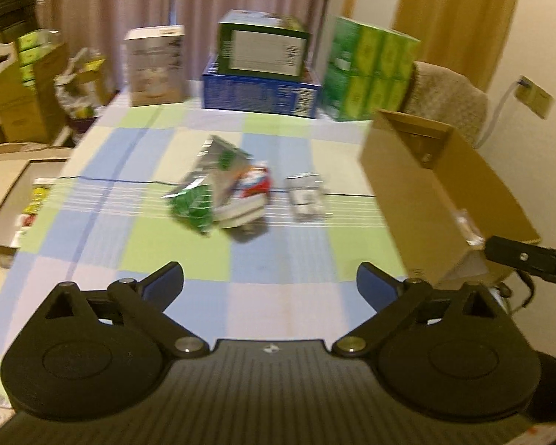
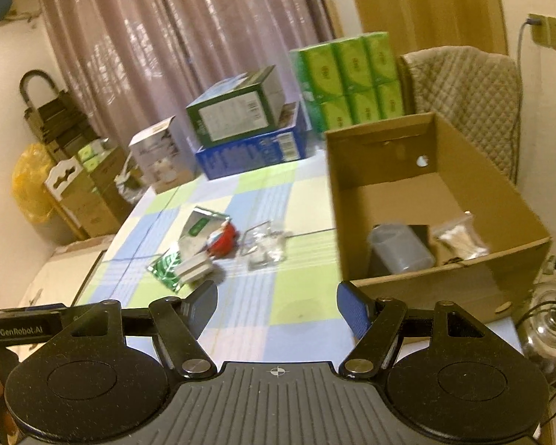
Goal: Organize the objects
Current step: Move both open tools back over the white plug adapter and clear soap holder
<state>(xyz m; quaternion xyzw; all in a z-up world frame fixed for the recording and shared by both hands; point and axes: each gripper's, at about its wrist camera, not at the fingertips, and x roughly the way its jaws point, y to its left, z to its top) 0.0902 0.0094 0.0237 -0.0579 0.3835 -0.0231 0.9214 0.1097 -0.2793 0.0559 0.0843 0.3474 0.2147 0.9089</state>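
White "GenRobot.AI" lettering on the left gripper (image 2: 22, 328), both it and the right gripper (image 2: 277, 306) wide apart, empty.

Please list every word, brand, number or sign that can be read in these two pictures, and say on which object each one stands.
"GenRobot.AI": white letters on the black bar of the left gripper, seen at the left edge of the right wrist view.

Too blurred to read: the white label on the dark green carton, the print on the blue carton, the green tissue packs, the white box, the green foil packet.
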